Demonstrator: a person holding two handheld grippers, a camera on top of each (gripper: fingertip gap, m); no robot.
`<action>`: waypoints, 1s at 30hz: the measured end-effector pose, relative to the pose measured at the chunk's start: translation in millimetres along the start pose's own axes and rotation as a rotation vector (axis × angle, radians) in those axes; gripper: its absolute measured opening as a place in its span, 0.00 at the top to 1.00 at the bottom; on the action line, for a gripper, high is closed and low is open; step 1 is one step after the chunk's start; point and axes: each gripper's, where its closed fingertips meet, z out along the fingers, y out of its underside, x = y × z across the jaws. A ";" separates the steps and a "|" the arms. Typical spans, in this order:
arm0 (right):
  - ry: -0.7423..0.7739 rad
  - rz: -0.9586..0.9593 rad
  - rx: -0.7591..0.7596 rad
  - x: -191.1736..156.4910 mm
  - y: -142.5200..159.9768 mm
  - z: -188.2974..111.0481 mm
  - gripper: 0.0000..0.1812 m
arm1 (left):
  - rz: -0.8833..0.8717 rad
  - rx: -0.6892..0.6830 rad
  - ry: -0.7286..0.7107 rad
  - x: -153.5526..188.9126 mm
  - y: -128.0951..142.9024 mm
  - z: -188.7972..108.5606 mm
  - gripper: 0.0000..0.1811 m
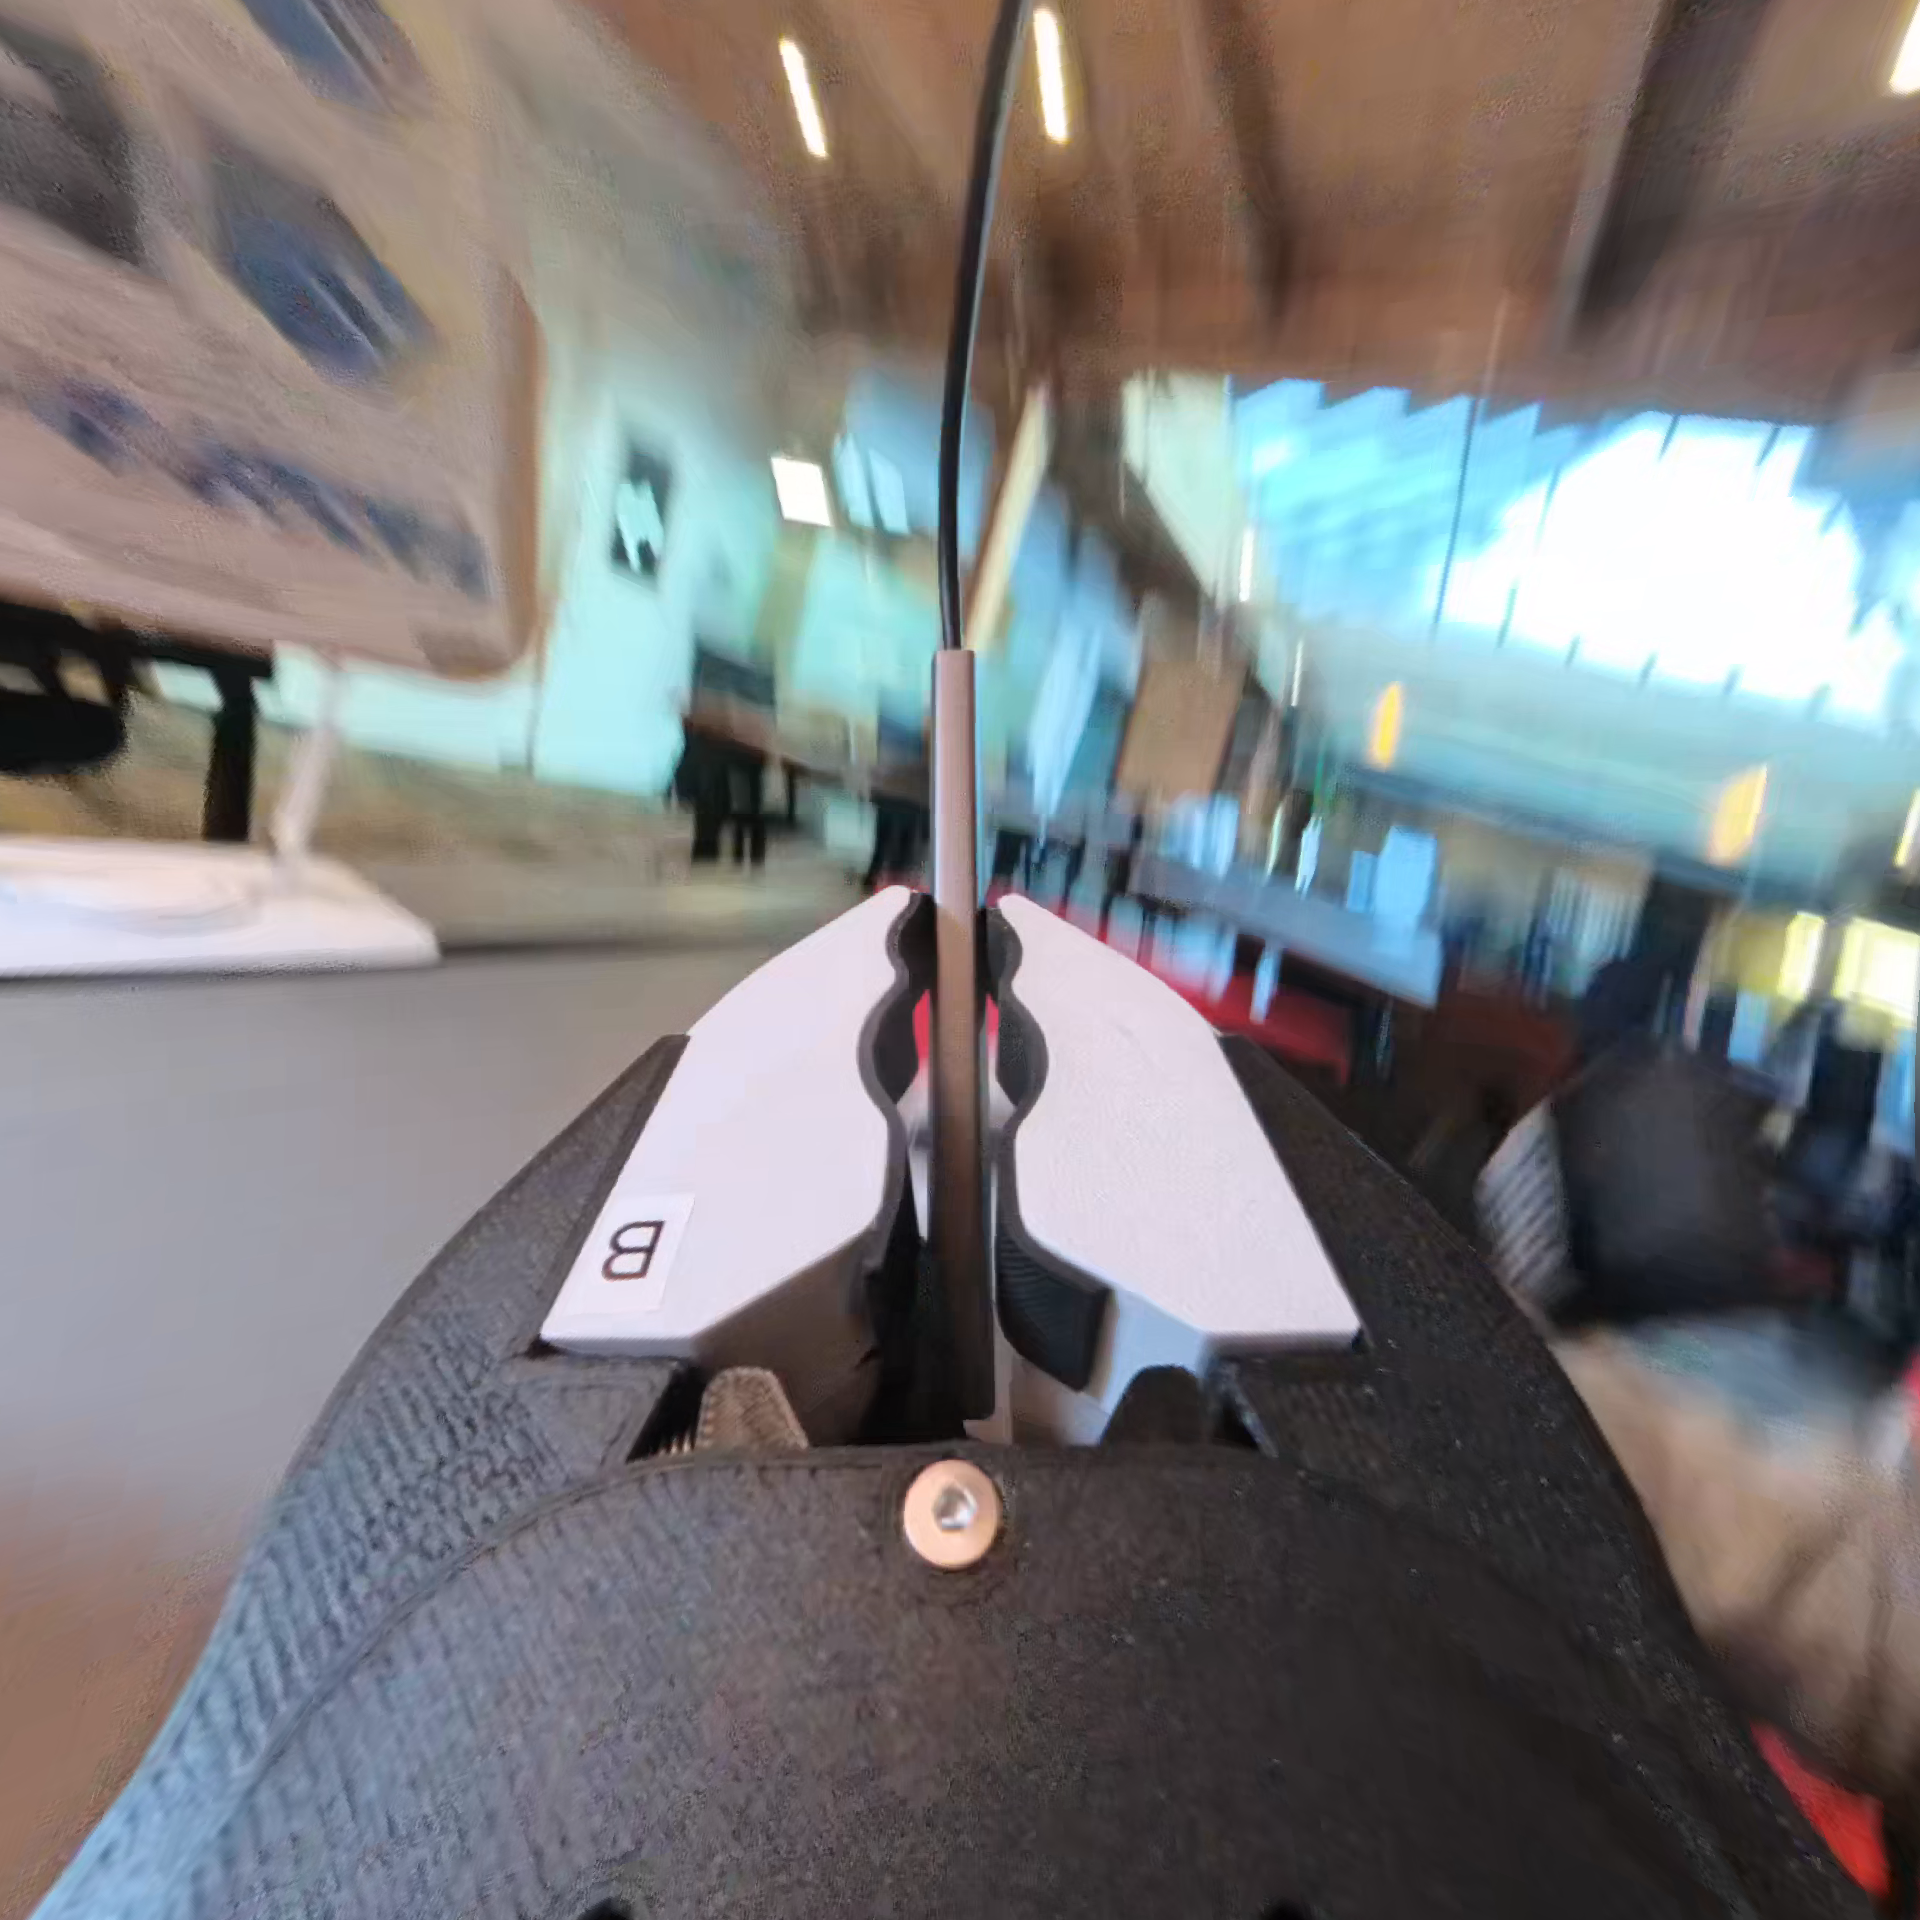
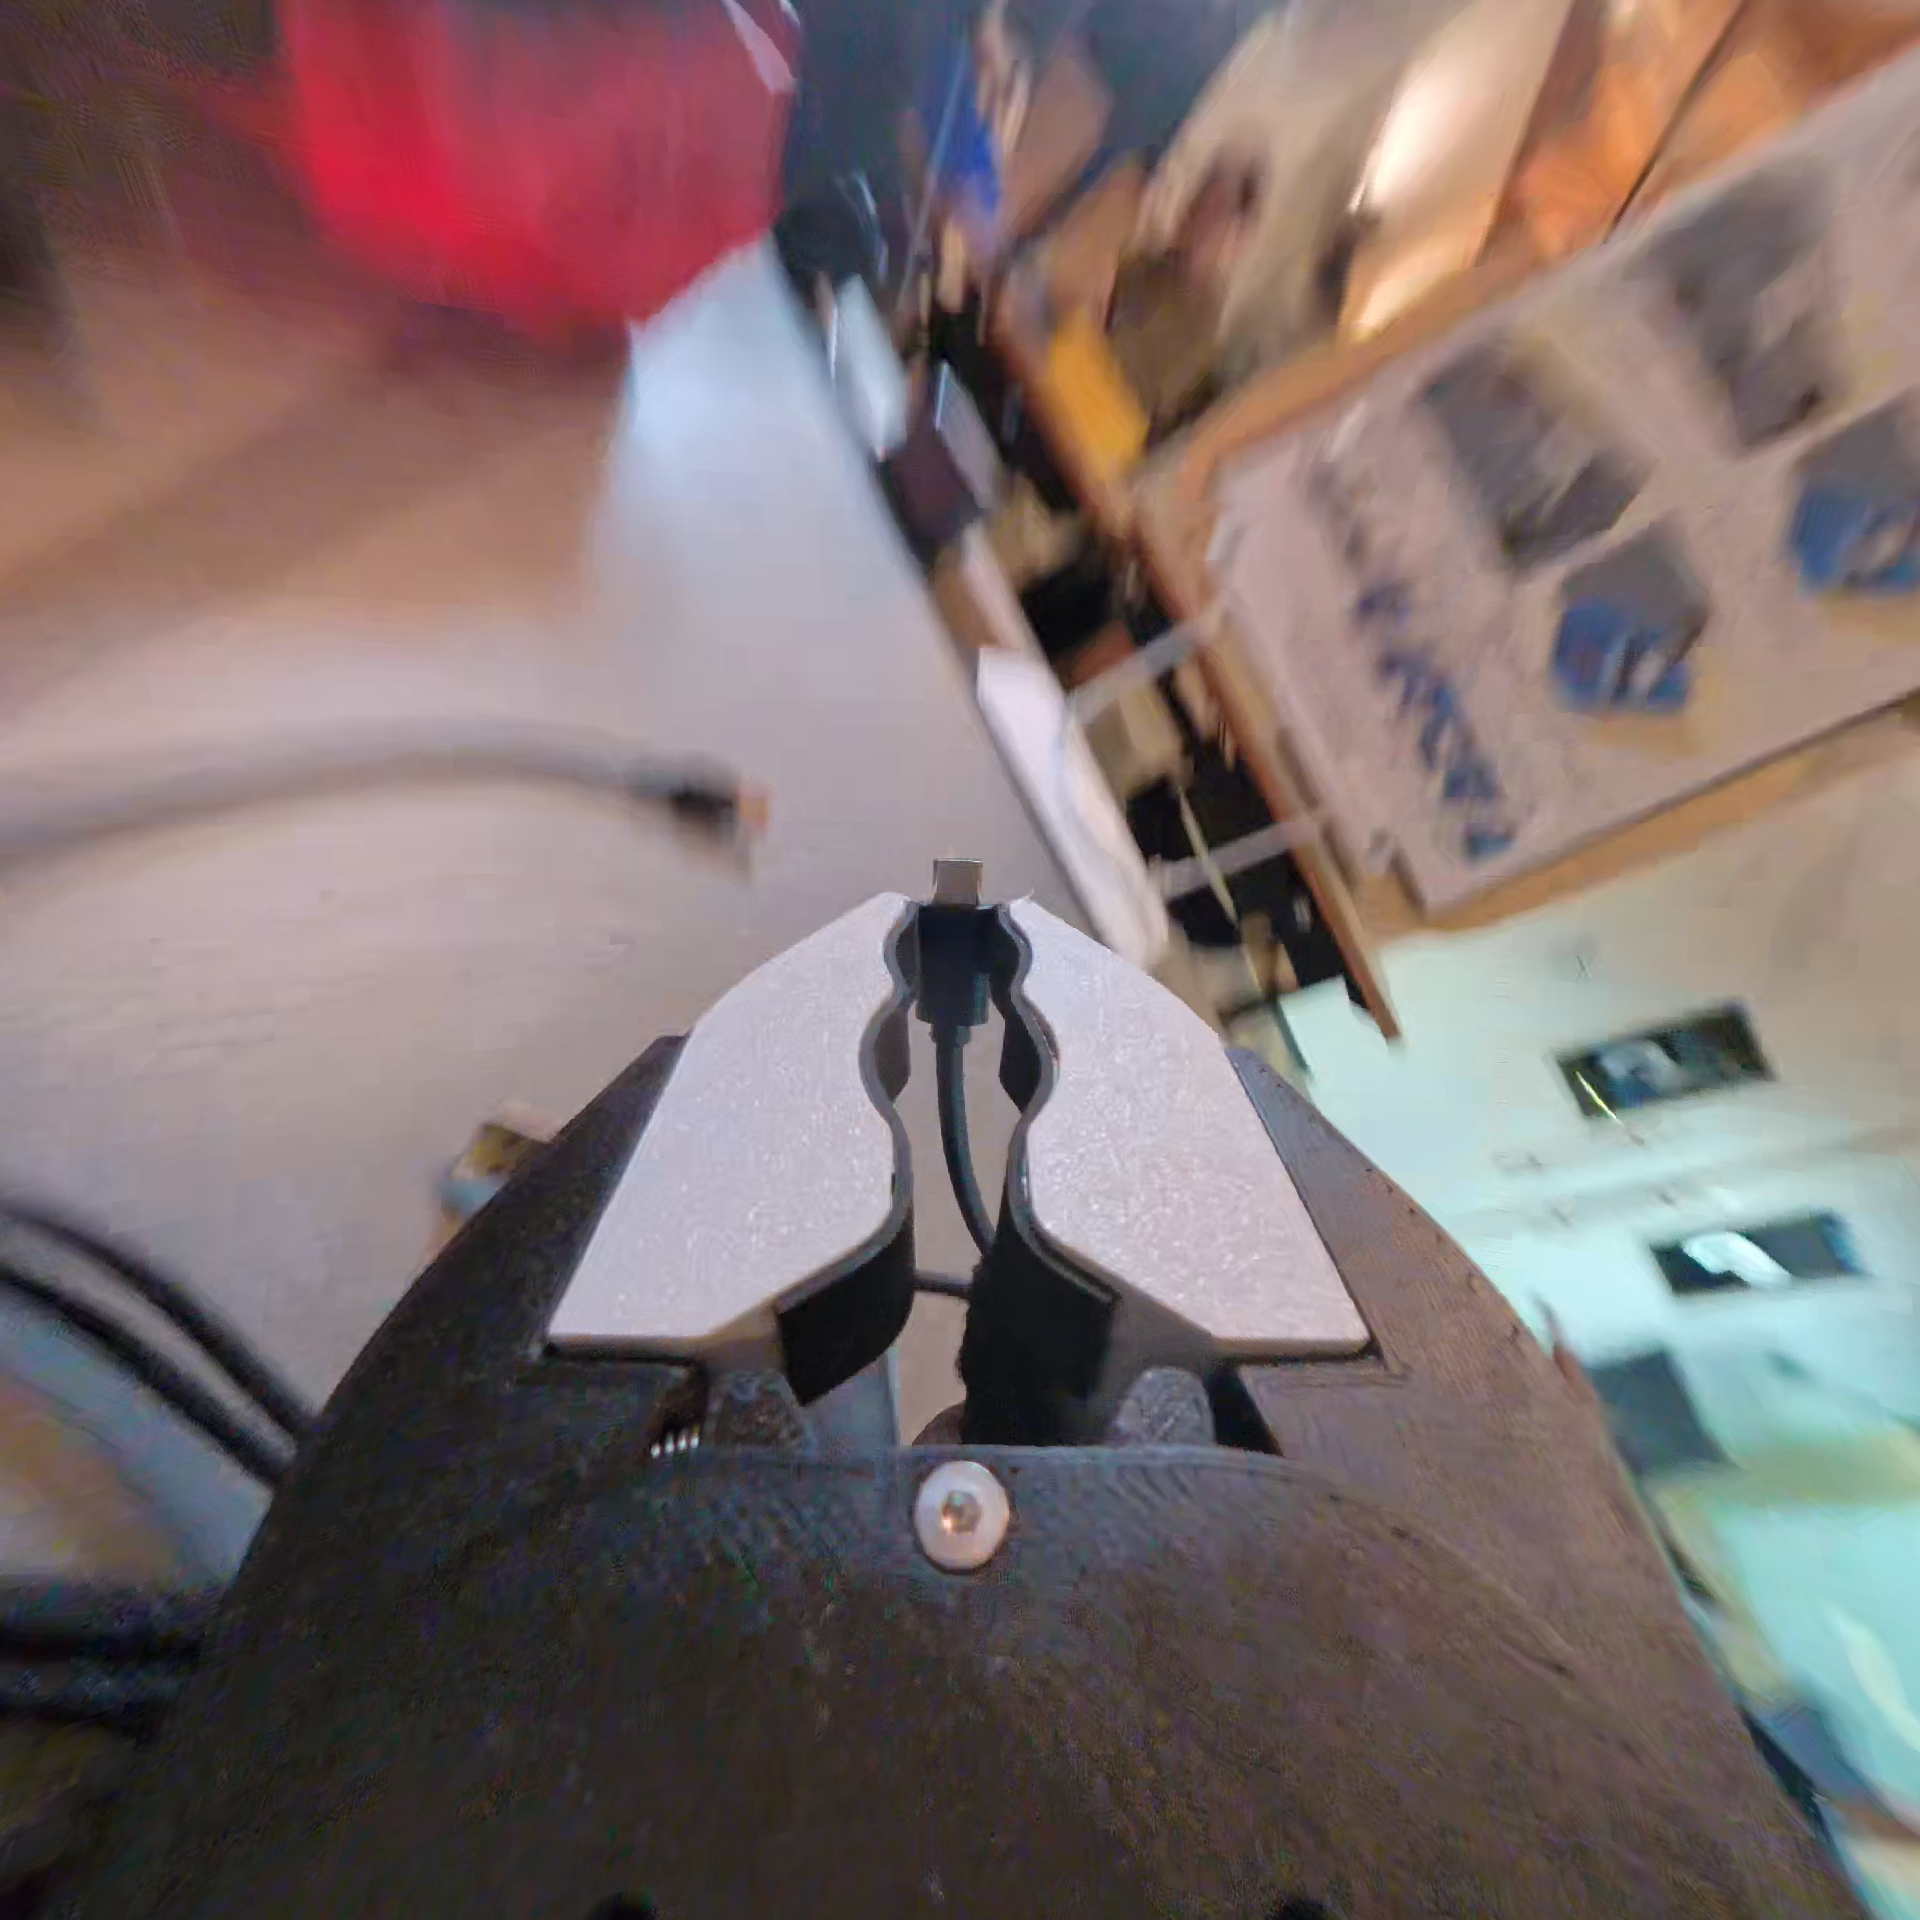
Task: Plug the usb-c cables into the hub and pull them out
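My left gripper is shut on a thin dark grey hub, held edge-on and upright between the fingers, reaching past the tips. The hub's own black cable rises from its far end to the top of the view. My right gripper is shut on the black body of a USB-C cable plug; the metal tip sticks out past the fingertips. Its black cable runs back between the fingers. Both grippers are lifted off the table. Neither view shows the other gripper.
The grey table lies below, blurred by motion. Another cable with a plug end lies on the table in the right wrist view. A board with blue shapes stands at the table's edge, also at upper left in the left wrist view. Tip to tip, the grippers are about 10 cm apart.
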 end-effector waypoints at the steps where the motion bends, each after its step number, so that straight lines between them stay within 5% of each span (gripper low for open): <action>1: 0.016 -0.054 -0.055 1.3 19.9 2.4 0.93 | -0.072 0.134 -0.025 -11.8 -34.6 -13.8 0.95; 3: 0.046 0.129 0.157 26.1 -10.4 -10.8 0.93 | 0.051 0.107 -0.122 -30.5 -47.7 -27.2 0.95; 5: 0.016 0.326 0.257 37.7 -26.1 -8.5 0.93 | 0.068 -0.027 -0.093 -27.3 -16.8 -19.6 0.95; 9: 0.012 0.479 0.359 60.2 -22.7 -23.0 0.93 | 0.188 -0.143 -0.016 -8.4 10.0 -7.3 0.94; 15: 0.057 0.682 0.530 109.3 -16.7 -57.7 0.93 | 0.334 -0.224 -0.096 -22.2 23.5 -13.8 0.94; 24: 0.163 0.618 0.677 199.3 -67.6 -104.1 0.93 | 0.306 -0.256 -0.106 -27.8 30.2 -14.9 0.94; 30: 0.394 0.460 0.538 263.5 -57.5 -148.0 0.93 | 0.331 -0.264 -0.087 -22.6 33.7 -13.2 0.94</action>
